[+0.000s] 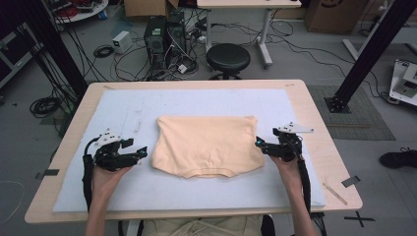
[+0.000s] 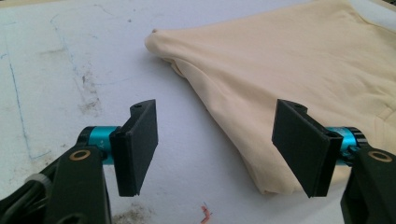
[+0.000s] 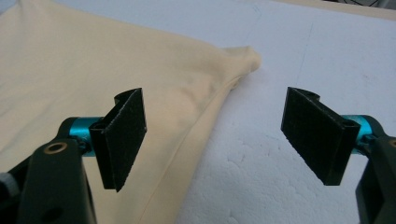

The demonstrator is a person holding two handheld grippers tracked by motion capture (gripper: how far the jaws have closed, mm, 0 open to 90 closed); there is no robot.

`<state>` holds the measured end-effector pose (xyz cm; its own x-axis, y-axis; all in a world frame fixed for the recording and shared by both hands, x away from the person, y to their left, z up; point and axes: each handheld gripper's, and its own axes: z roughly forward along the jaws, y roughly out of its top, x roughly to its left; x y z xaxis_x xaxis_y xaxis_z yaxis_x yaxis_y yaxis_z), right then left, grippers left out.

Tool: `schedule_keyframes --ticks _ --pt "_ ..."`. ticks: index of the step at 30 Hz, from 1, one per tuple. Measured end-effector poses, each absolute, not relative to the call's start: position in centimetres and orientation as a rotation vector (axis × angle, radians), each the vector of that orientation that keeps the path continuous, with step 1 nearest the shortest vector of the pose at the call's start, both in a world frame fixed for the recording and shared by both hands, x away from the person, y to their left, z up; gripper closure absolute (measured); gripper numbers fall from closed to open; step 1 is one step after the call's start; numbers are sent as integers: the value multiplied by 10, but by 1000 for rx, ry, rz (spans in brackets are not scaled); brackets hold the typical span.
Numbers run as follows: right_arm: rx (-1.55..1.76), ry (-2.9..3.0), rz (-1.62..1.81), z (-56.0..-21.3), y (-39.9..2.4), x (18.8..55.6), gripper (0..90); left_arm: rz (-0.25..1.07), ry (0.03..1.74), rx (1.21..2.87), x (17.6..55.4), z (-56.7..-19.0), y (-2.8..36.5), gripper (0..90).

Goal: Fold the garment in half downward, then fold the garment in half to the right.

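Here the black flat pads (image 2: 136, 147) of the left gripper (image 1: 142, 152) stand wide apart with nothing between them; only white surface lies in the gap, and the cloth's edge passes just under the pad on the garment's side. The right gripper (image 1: 259, 143) is the same: its pads (image 3: 122, 137) are spread and hold nothing, one hanging over the cloth and the other over bare foam.

The folded pale peach cotton garment (image 1: 206, 145) lies flat in the middle of the white foam mat (image 1: 123, 105), with its curved neckline toward the person (the fold looks tidy, the upper corners square). Both grippers sit level at its left and right sides, just beside the edges and pointing inward. I judge this symmetric placing is so that both sides can be taken together, which keeps the next fold straight.

The mat covers a light wooden table (image 1: 329, 162). Behind it, on the grey floor, a black round stool (image 1: 227, 56) stands.
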<state>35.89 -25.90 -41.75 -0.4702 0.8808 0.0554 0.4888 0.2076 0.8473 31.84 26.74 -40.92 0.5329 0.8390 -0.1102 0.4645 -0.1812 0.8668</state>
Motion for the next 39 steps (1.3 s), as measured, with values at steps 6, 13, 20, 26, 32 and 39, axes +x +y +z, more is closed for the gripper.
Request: schedule_keyframes --ticks 6,13,20,26,32,39 --pt "1246 2063 1197 -418 -254 359 231 498 1067 1827 317 -408 262 318" --pt "1249 2063 1226 -416 -254 358 233 481 1049 1853 317 -410 254 326" --pt "1229 2057 1258 -411 -252 354 233 546 1009 1873 315 -411 246 331" --pt "1211 2065 1274 -409 -249 354 233 480 1052 1856 314 -415 243 385" --pt "1194 2092 1268 -410 -243 356 237 361 1132 1873 318 -429 236 429" --pt "1177 2097 1271 -408 -239 353 240 356 1214 1923 314 -442 224 471"
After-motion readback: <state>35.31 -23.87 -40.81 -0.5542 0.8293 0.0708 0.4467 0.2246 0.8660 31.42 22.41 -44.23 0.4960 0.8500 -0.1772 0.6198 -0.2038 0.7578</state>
